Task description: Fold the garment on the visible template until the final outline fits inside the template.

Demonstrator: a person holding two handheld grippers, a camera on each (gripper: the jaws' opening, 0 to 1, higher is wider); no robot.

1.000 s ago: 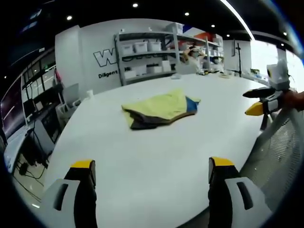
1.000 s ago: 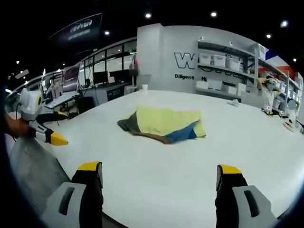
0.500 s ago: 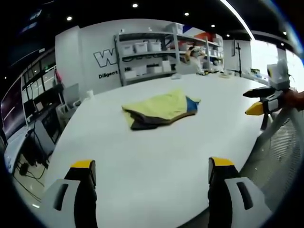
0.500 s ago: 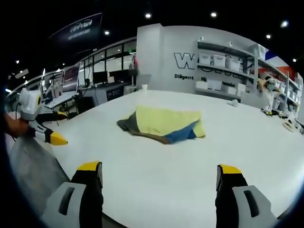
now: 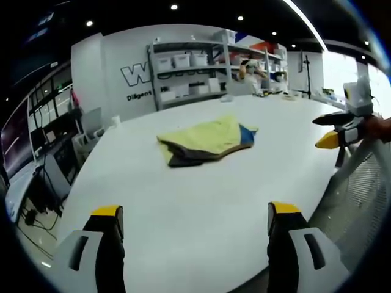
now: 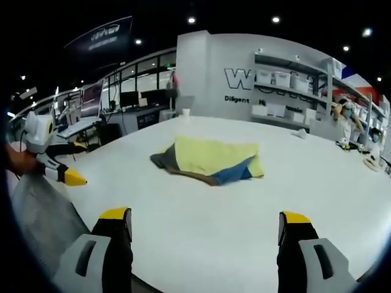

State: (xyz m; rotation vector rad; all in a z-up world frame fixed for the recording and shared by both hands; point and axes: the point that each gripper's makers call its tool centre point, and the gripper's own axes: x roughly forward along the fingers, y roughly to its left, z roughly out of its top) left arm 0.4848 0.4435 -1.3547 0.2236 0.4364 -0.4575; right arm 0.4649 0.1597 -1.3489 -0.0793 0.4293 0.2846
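Garment [image 5: 204,140]: folded yellow bundle with blue and dark bits poking out, lying mid white table [image 5: 183,207]
Left gripper [image 5: 190,215]: jaws spread wide, nothing between, well short of cloth
Right gripper [image 6: 204,218]: same deal, gaping and empty, hovering over near table edge

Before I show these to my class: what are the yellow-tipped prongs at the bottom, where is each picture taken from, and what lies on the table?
A person holds a two-jaw gripper in each hand, and a small camera rides on each one, looking forward along its jaws. Those prongs are the left gripper in one view and the right gripper in the other. Both stand open and hold nothing. On the white table lies a folded garment, mostly yellow with blue and dark parts. No folding outline can be made out on the table. Behind it are shelves with boxes.
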